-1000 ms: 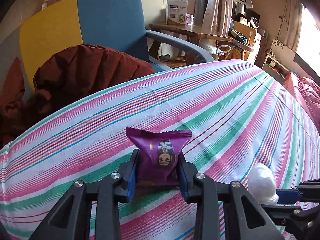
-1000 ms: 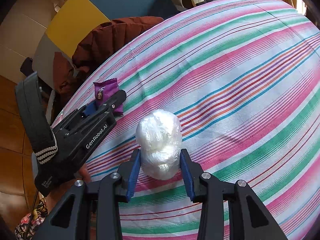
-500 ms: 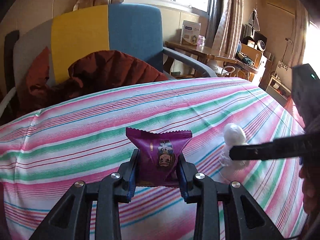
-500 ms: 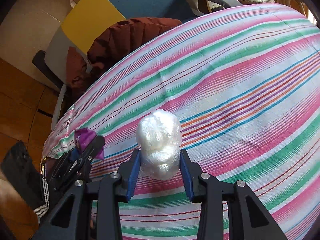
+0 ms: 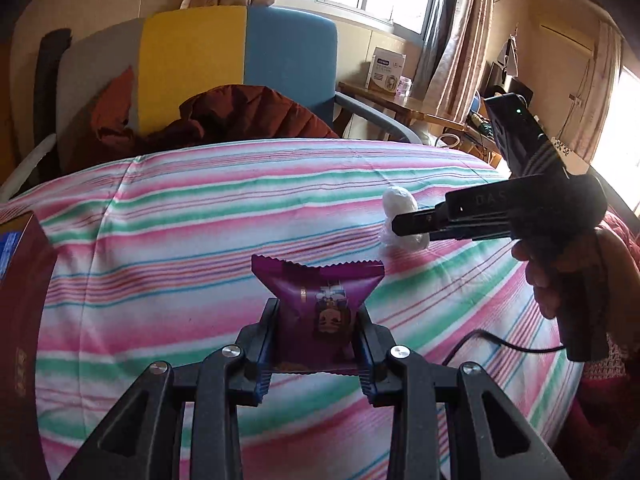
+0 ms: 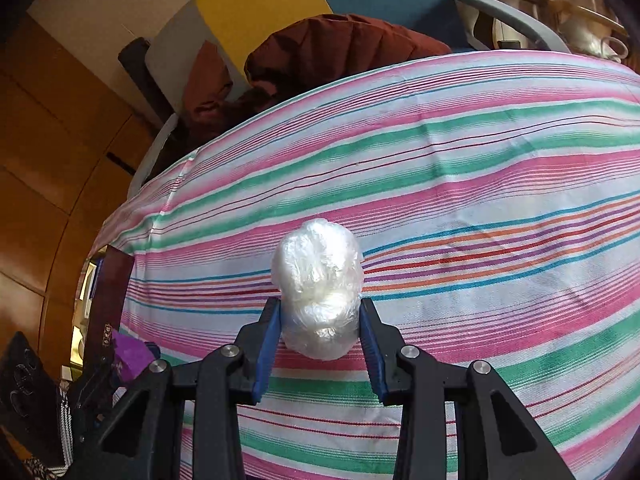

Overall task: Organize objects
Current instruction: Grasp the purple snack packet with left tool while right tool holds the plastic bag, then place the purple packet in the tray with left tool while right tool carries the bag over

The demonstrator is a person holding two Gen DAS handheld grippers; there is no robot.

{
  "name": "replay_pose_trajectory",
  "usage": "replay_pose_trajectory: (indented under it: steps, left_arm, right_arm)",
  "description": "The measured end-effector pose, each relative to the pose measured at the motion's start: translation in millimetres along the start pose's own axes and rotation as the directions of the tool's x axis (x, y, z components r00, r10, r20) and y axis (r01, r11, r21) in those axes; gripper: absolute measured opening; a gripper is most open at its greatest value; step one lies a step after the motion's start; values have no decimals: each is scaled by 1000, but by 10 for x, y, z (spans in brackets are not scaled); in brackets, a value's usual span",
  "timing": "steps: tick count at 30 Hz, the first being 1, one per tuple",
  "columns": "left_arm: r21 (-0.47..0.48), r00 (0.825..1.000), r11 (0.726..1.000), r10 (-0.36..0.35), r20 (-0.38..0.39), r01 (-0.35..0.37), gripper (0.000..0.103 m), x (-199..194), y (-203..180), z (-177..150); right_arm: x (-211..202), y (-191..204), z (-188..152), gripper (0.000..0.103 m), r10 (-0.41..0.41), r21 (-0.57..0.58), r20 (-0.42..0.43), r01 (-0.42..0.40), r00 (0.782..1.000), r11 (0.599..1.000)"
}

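Left wrist view: left gripper was clamped on purple snack packet above striped cloth; right gripper at 2 o'clock. Right wrist view: right gripper was clamped on white plastic-wrapped bundle; a dark red box, possibly open, stood at 9 o'clock.

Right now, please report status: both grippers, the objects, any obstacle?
Left gripper shut on purple snack packet. Right gripper shut on white plastic-wrapped ball. Both above striped cloth. Dark red box at left edge.
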State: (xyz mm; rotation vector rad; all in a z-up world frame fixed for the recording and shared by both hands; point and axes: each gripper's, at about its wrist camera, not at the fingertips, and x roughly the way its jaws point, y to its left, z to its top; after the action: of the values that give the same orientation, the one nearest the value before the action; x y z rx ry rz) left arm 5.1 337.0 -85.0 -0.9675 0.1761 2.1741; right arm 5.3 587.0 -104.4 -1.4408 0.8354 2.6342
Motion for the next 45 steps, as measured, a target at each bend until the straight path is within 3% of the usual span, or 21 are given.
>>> replay_pose_trajectory:
  steps: [8, 13, 18, 23, 27, 36, 42, 45]
  left_arm:
    - [-34, 999, 999, -30, -24, 29, 34, -405, 237, -336]
    - [-83, 999, 996, -24, 30, 27, 34, -735, 484, -306]
    - [-200, 994, 979, 50, 99, -29, 34, -1081, 999, -195]
    - [-317, 977, 941, 168, 128, -121, 34, -1375, 1675, -124]
    - [-420, 968, 891, 233, 96, -173, 34, -1496, 2243, -112]
    - [-584, 973, 786, 231, -28, -203, 34, -1359, 3271, -82]
    - [-604, 964, 752, 228, -137, -263, 34, -1099, 3628, -82]
    - [-622, 961, 732, 230, -156, -276, 43, -1040, 3738, -64]
  right_arm:
    - [43, 30, -65, 39, -5, -14, -1, 5, 1000, 1000]
    - [93, 177, -101, 39, 4, -86, 11, -3, 1000, 996]
    - [93, 280, -134, 39, 20, -136, 13, -18, 1000, 991]
    - [103, 336, -115, 39, -2, -154, 4, 3, 1000, 988]
    - [87, 421, -81, 39, -33, -154, -9, 31, 999, 988]
    - [-49, 1170, -107, 39, 38, -233, 14, -34, 999, 972]
    - [-71, 1795, -294, 39, 141, -289, 3, -134, 990, 948]
    - [-52, 2067, -404, 39, 194, -303, -10, -187, 981, 934]
